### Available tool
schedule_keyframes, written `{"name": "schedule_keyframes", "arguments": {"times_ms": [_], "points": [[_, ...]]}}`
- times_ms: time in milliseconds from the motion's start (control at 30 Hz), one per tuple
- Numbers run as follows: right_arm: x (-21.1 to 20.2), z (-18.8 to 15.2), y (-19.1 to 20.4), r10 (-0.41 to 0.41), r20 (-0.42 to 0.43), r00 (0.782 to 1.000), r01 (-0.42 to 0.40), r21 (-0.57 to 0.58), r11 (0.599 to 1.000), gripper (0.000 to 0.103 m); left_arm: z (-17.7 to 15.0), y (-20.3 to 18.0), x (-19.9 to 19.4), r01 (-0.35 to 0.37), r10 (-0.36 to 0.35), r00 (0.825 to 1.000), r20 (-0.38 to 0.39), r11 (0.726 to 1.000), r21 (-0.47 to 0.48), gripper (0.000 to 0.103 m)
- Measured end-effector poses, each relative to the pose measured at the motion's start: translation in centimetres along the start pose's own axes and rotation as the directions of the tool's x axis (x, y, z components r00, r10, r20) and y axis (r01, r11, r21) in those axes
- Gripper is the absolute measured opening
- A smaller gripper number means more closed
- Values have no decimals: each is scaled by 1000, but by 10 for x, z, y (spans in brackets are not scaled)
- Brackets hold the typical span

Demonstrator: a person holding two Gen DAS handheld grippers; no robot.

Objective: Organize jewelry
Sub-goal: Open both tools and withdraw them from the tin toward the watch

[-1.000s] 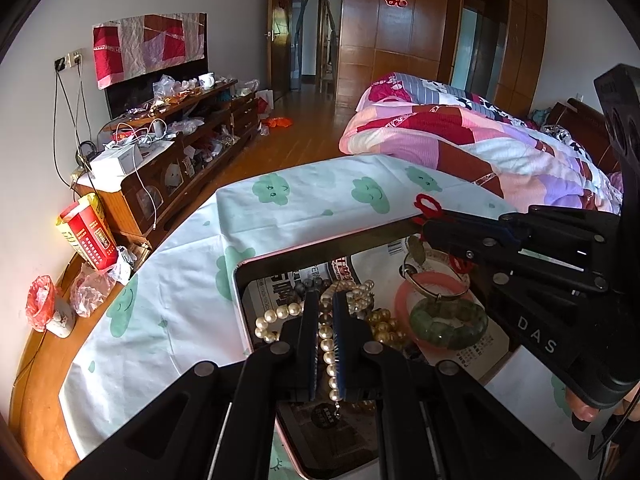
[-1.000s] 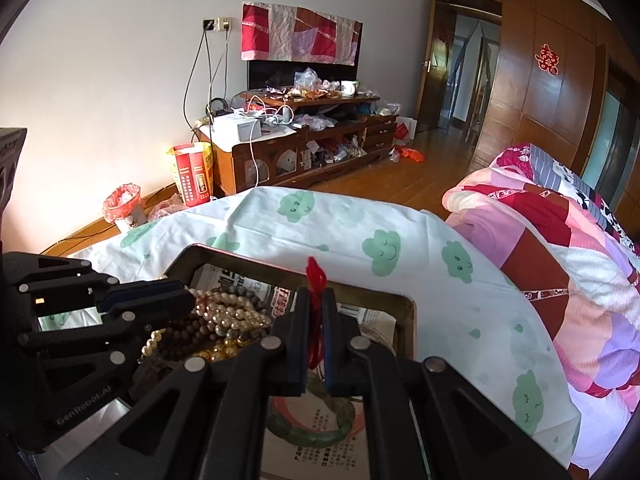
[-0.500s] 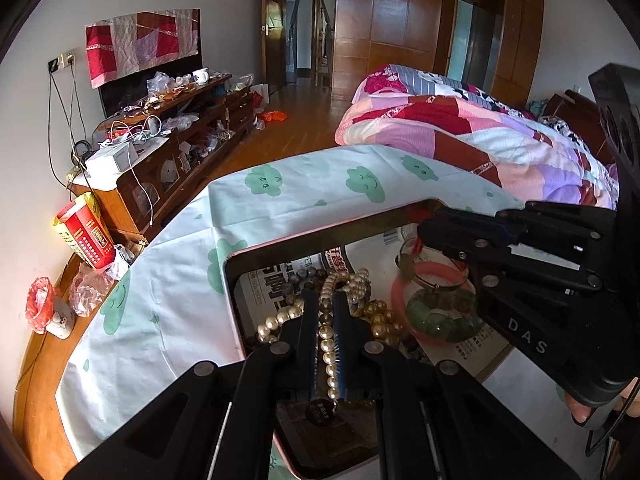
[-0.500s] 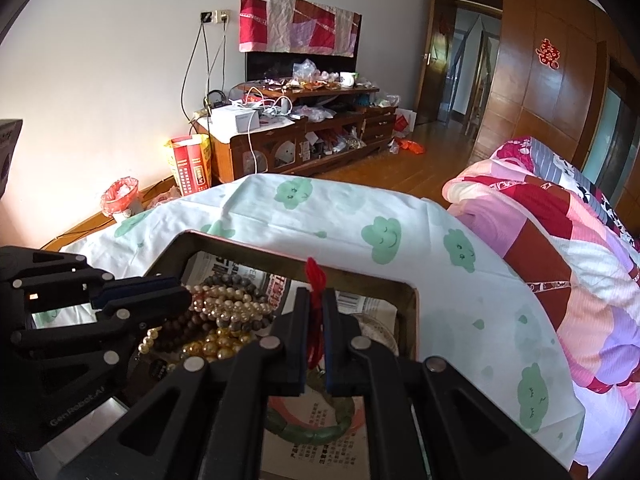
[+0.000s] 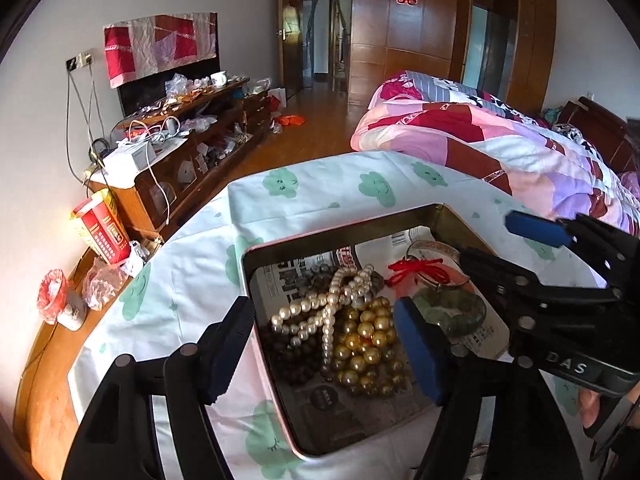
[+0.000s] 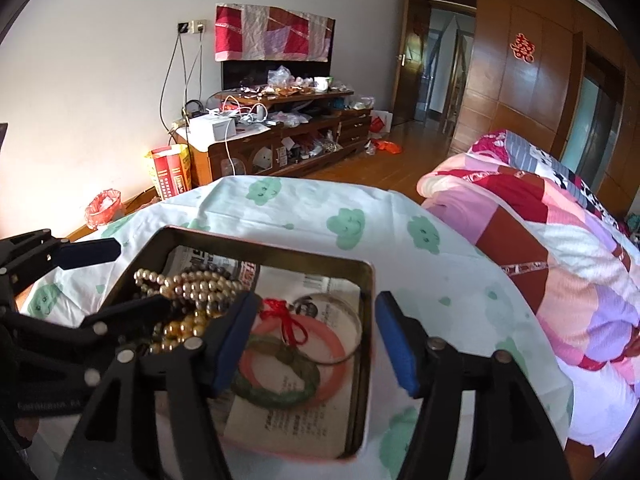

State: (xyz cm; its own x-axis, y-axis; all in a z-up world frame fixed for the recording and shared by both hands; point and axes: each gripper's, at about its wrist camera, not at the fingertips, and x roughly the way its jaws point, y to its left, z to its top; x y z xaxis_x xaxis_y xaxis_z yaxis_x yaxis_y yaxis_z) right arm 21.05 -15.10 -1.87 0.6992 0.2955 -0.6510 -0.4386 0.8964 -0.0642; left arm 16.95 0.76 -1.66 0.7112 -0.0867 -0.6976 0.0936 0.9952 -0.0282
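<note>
A metal tin (image 5: pixel 276 246) (image 6: pixel 366 280) lined with newspaper sits on a cloud-print cloth. In its left half lie a white pearl strand (image 5: pixel 326 308) (image 6: pixel 192 282), gold beads (image 5: pixel 366 342) and dark beads (image 5: pixel 286 354). On the right lie a green bangle (image 5: pixel 450 310) (image 6: pixel 276 394), a pink bangle (image 6: pixel 332 344), a silver bangle (image 6: pixel 352 312) and a red knotted cord (image 5: pixel 416 270) (image 6: pixel 286 318). My left gripper (image 5: pixel 324 348) hangs over the beads, jaws opening, nothing pressed between its pads. My right gripper (image 6: pixel 314 344) hovers over the bangles, jaws opening too, holding nothing.
The cloth-covered table (image 5: pixel 304 188) ends at a wooden floor (image 6: pixel 384 164). A cluttered wooden TV cabinet (image 6: pixel 280 140) stands along the wall. A bed with a patchwork quilt (image 5: pixel 500 140) lies to the right. A red carton (image 5: pixel 102 230) and plastic bags sit at the left.
Both grippers went from shut to wide apart. The pearl strand dropped from the left pads onto the beads; the red cord fell from the right pads onto the bangles.
</note>
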Motion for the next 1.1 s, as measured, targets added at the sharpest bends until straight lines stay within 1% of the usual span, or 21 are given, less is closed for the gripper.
{"name": "schedule_keyframes", "arguments": {"times_ms": [100, 233, 300, 400, 500, 533, 633, 667, 767, 967, 1100], "points": [[-8, -9, -3, -17, -12, 1000, 17, 24, 1000, 67, -7, 0, -9, -29, 29, 1000, 8, 999, -21, 72], [-25, -24, -7, -28, -14, 1000, 28, 47, 998, 71, -23, -3, -32, -70, 71, 997, 41, 997, -32, 72], [-35, -33, -9, -30, -13, 999, 30, 62, 998, 76, -34, -9, -45, -89, 90, 995, 49, 996, -24, 72], [-49, -49, -14, -31, -15, 999, 32, 91, 995, 78, -51, -16, -57, -88, 89, 995, 53, 996, -20, 72], [-57, -65, -18, -40, -35, 999, 43, 118, 992, 78, -67, -29, -63, -86, 86, 996, 36, 996, -3, 72], [-61, -71, -19, -45, -41, 998, 49, 121, 991, 78, -71, -35, -62, -71, 71, 997, 23, 997, 3, 72], [-70, -90, -21, -85, -60, 995, 92, 123, 988, 80, -75, -50, -56, -49, 49, 999, -4, 999, 22, 73], [-72, -96, -22, -88, -65, 994, 96, 127, 987, 82, -76, -55, -54, -39, 40, 999, -14, 999, 26, 73], [-77, -110, -28, -102, -74, 992, 112, 142, 983, 82, -77, -70, -47, -9, 11, 999, -38, 999, 46, 73], [-74, -117, -41, -137, -88, 987, 151, 182, 972, 82, -85, -91, -33, 10, 0, 995, -96, 994, 104, 73], [-70, -120, -42, -137, -100, 986, 154, 189, 970, 83, -90, -91, -26, 14, 0, 992, -125, 994, 109, 73]]}}
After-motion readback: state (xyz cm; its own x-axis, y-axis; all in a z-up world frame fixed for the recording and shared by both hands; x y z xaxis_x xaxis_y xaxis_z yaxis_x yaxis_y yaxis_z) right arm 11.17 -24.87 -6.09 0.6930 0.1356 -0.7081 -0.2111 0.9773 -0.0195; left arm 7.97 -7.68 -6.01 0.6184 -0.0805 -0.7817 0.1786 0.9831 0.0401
